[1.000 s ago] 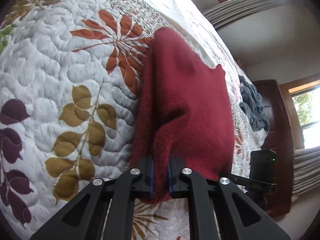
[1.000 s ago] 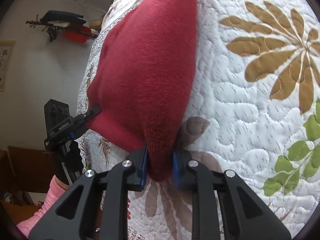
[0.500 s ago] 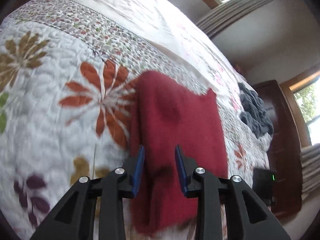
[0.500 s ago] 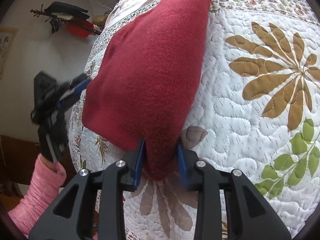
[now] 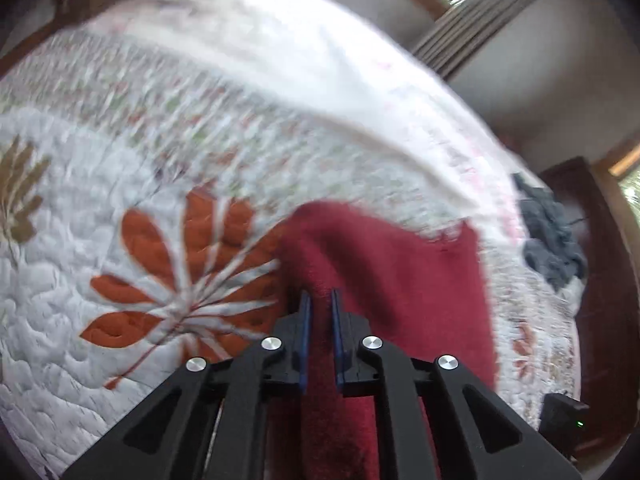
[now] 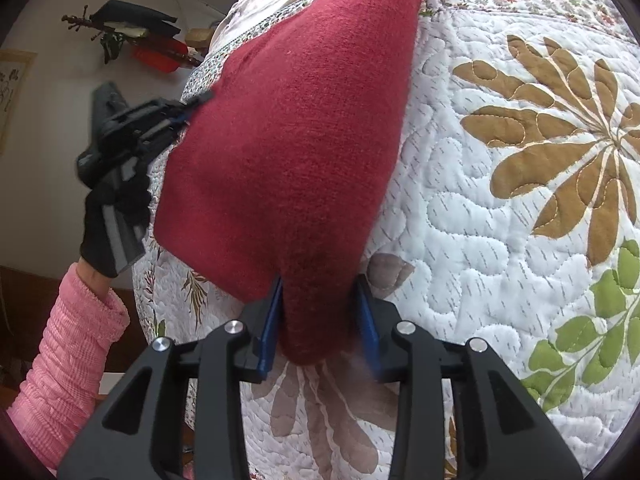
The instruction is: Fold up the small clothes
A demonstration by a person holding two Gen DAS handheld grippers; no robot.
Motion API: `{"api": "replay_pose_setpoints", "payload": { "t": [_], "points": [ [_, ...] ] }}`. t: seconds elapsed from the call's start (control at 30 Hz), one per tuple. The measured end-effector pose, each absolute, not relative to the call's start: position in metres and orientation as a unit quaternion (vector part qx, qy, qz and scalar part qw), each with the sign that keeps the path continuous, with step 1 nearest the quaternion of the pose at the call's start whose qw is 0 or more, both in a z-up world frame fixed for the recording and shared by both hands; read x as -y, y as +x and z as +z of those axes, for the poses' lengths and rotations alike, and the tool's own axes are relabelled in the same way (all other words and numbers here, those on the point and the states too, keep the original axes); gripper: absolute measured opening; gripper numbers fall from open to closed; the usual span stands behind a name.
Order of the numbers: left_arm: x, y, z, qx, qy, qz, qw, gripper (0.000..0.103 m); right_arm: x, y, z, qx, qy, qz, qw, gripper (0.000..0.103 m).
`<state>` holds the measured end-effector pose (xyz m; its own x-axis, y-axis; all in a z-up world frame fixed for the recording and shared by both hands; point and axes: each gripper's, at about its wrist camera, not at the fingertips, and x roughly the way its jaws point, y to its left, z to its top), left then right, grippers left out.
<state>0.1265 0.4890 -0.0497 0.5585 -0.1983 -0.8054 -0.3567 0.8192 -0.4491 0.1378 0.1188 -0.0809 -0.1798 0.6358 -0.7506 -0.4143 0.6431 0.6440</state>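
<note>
A dark red knitted garment (image 6: 292,152) lies on the floral quilted bedspread (image 6: 500,220). The right gripper (image 6: 320,312) stands wide around its near corner; the left gripper (image 5: 319,320), narrow, pinches a fold.

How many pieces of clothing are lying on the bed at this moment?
2. A red knit garment lies on the quilt between the left gripper and the right gripper. A crumpled dark grey garment sits farther along the bed. More may lie out of view.
</note>
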Motion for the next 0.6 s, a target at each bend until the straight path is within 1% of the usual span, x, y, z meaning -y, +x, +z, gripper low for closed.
{"api": "replay_pose_setpoints", "payload": {
  "t": [0.07,0.13,0.17,0.23,0.3,0.37,0.43,0.5,0.6],
  "points": [
    [-0.492,0.128,-0.064,-0.488,-0.296,0.044,0.82,0.009,-0.12,0.138,-0.081,-0.648,0.084,0.413,0.635,0.035],
    [-0.491,0.124,-0.062,-0.483,-0.302,0.033,0.822,0.01,-0.121,0.138,-0.08,-0.649,0.084,0.411,0.634,0.036],
    [-0.491,0.121,-0.059,-0.478,-0.307,0.027,0.823,0.013,-0.12,0.139,-0.08,-0.649,0.083,0.411,0.634,0.037],
    [-0.491,0.113,-0.053,-0.478,-0.315,0.019,0.82,0.026,-0.118,0.14,-0.077,-0.647,0.083,0.412,0.636,0.037],
    [-0.488,0.101,-0.045,-0.476,-0.316,-0.004,0.821,0.048,-0.116,0.142,-0.071,-0.643,0.083,0.411,0.641,0.044],
    [-0.485,0.092,-0.043,-0.483,-0.308,-0.011,0.819,0.062,-0.112,0.145,-0.065,-0.636,0.086,0.408,0.649,0.046],
    [-0.487,0.085,-0.046,-0.492,-0.318,-0.026,0.81,0.062,-0.106,0.152,-0.058,-0.629,0.107,0.41,0.652,0.048],
    [-0.489,0.082,-0.052,-0.498,-0.325,-0.029,0.803,0.063,-0.102,0.159,-0.054,-0.624,0.123,0.412,0.652,0.052],
    [-0.494,0.084,-0.069,-0.506,-0.35,-0.038,0.787,0.063,-0.102,0.171,-0.053,-0.621,0.127,0.407,0.658,0.055]
  ]
}}
